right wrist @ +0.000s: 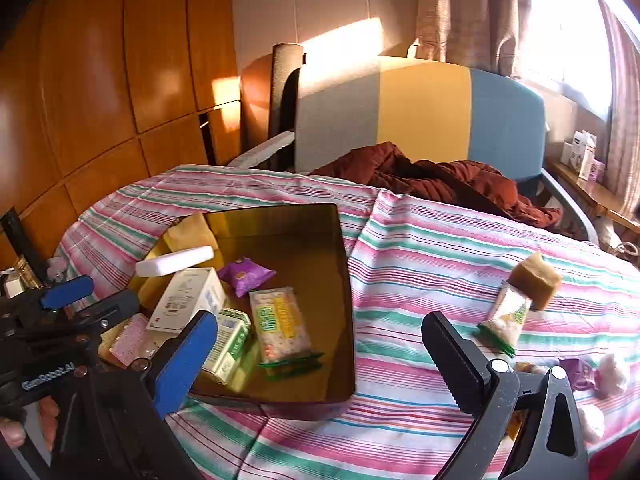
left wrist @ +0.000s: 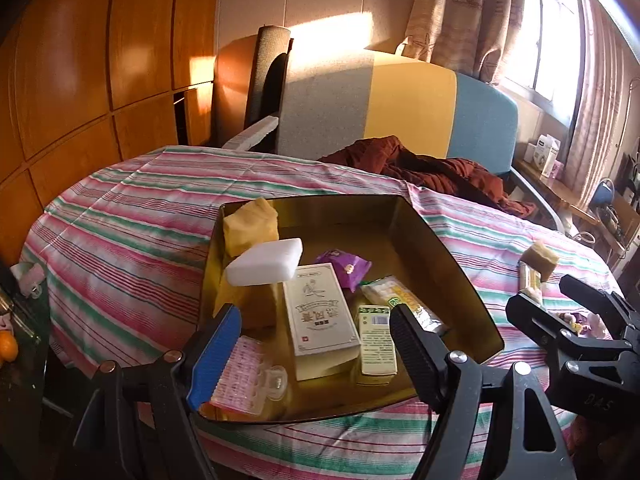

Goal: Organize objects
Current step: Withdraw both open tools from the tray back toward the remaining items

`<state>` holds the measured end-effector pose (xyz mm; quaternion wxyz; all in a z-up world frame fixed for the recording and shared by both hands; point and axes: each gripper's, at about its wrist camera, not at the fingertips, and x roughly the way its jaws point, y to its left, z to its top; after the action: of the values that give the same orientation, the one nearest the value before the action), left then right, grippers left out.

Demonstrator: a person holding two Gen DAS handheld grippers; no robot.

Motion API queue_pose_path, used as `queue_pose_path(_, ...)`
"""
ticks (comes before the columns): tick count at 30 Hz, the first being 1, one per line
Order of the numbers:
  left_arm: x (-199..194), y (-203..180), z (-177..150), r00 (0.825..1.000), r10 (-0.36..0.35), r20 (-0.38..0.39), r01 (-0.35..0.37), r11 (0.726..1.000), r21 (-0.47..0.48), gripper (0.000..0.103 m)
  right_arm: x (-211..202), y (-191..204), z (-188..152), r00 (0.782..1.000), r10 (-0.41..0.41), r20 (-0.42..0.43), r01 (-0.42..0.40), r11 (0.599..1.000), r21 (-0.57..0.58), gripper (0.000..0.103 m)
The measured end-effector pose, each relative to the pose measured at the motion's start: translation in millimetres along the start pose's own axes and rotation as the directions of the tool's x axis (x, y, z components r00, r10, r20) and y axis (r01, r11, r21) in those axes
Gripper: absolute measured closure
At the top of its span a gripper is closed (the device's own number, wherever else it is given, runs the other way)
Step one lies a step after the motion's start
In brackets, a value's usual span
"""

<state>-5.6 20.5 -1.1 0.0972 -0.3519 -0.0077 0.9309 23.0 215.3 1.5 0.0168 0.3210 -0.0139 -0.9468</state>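
A gold metal tray sits on the striped cloth. It holds a white sponge, a yellow cloth, a white box, a purple packet, a green-and-white box, a snack bar and a pink pill case. My left gripper is open and empty over the tray's near end. My right gripper is open and empty above the tray's right edge. A brown sponge, another snack bar and a purple packet lie on the cloth to the right.
White cotton balls lie at the far right of the striped table. A dark red garment lies on a chair with a grey, yellow and blue back behind the table. Wooden cabinets stand at the left.
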Motion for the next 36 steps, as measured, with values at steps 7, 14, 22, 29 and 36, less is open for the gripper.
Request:
queue_pose_path(7,1.8,-9.4,-0.7,1.000,-0.026,-0.015,0.027,0.999,0.020,0.025,-3.2,-13.5,-4.6,1.000,-0.004,-0.011,0.005,1.000,0.029,0.000)
queue_pose_path(14,1.3,-19.0,-0.4,0.999,-0.042,-0.013,0.043,0.997,0.066,0.025,-7.2,-19.2,-9.8,1.000,-0.014,-0.018,0.014,1.000,0.023,0.000)
queue_pose_path(22,5.0,-29.8,-2.7,0.995,-0.092,-0.036,0.095,0.991,0.093,0.025,-10.9,-31.7,-17.1,0.999,-0.029,-0.042,0.031,0.999,0.038,0.000)
queue_pose_path(29,5.4,-40.1,-0.7,0.991,-0.128,-0.043,0.133,0.985,0.112,0.025,-15.6,-61.6,-26.7,0.994,-0.064,-0.085,0.070,0.995,0.075,0.000)
queue_pose_path(36,3.1,-63.5,1.5,0.978,-0.198,-0.059,0.205,0.965,0.165,0.025,-30.3,-131.9,-33.0,0.982,-0.141,-0.127,0.165,0.966,0.199,0.000)
